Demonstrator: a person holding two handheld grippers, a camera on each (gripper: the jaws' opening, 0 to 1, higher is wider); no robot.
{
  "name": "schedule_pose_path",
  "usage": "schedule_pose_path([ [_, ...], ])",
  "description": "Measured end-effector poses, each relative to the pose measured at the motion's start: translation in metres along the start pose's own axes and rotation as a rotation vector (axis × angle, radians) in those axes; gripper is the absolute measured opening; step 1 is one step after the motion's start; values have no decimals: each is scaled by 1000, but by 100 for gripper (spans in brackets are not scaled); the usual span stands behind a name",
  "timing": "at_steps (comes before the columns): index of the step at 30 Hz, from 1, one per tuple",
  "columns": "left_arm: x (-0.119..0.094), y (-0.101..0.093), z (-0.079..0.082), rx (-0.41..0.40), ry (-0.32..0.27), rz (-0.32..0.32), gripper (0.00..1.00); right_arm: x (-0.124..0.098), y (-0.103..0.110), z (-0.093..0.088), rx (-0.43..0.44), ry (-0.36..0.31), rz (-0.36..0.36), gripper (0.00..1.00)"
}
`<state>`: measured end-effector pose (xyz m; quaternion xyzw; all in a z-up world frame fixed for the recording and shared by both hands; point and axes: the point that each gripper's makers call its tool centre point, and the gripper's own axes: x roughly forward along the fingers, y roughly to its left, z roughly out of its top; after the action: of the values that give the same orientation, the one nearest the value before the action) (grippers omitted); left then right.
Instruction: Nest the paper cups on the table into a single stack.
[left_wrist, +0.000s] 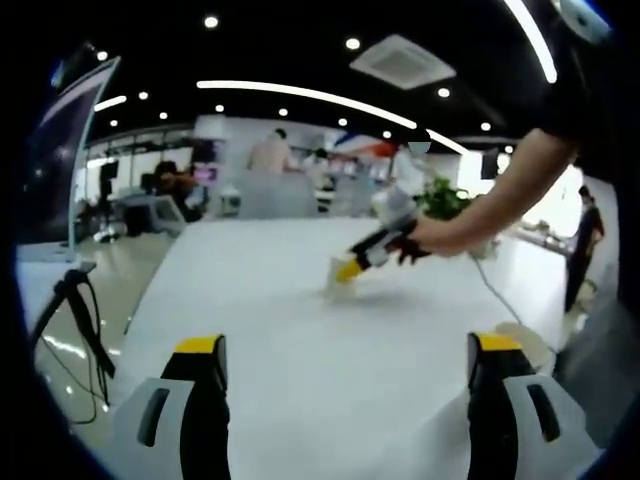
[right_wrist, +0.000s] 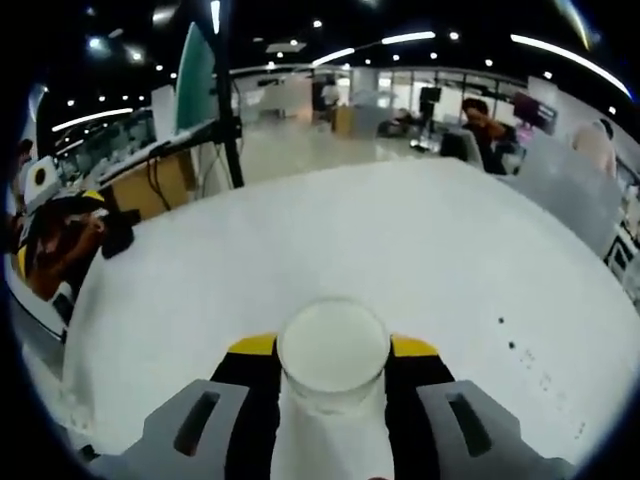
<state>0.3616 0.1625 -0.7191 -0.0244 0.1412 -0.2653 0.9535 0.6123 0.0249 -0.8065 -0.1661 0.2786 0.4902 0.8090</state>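
Observation:
A white paper cup (right_wrist: 331, 362) sits between my right gripper's (right_wrist: 333, 346) yellow-tipped jaws, mouth up, with the gripper shut on it just above the white table (right_wrist: 420, 240). In the left gripper view that same cup (left_wrist: 335, 279) is held low over the table's middle (left_wrist: 300, 330) by the right gripper (left_wrist: 347, 270), which a person's hand (left_wrist: 425, 238) carries in from the right. My left gripper (left_wrist: 347, 345) is open, its jaws wide apart with nothing between them, well short of the cup. It also appears at the far left as the left gripper (right_wrist: 48, 245).
A dark screen (left_wrist: 60, 150) and a stand with hanging cables (left_wrist: 82, 315) are off the table's left edge. A thin cable (left_wrist: 497, 300) runs over the table at the right. A pole (right_wrist: 228, 110) and desks (right_wrist: 150, 180) stand beyond the far edge. People are in the background.

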Motion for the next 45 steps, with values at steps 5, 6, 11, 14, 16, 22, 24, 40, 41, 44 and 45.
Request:
schedule_pose_path([
  [5,-2,-2,5,8,1,-4,98,-9,3,2,5,-6,-8,37],
  [6,-2,-3,5,6,1,-5,98,-11,3,2,6,-5,-10,37],
  [11,-2,-10,13,24,-3,-19,98,-23,10,6,12,-17,-18,37],
  [14,-2,-13,16,28,-2,-29,98,-32,18,9,6,-18,-20,37],
  [16,-2,-15,20,36,-4,-33,98,-37,23,10,6,-21,-19,37],
  [22,-1,-22,30,62,2,-69,98,-54,43,15,-7,-29,-6,37],
  [24,-2,-24,36,71,-11,-77,98,-61,49,19,-1,-41,-3,37],
  [40,-6,-48,50,80,-32,-119,98,-119,49,29,-11,-92,-19,37],
  [41,-6,-50,51,84,-32,-122,98,-124,49,29,-10,-97,-21,37],
  [44,-7,-55,51,86,-29,-131,98,-136,50,32,-17,-101,-28,37],
  [45,-8,-55,51,87,-29,-132,98,-142,52,34,-13,-111,-30,37],
])
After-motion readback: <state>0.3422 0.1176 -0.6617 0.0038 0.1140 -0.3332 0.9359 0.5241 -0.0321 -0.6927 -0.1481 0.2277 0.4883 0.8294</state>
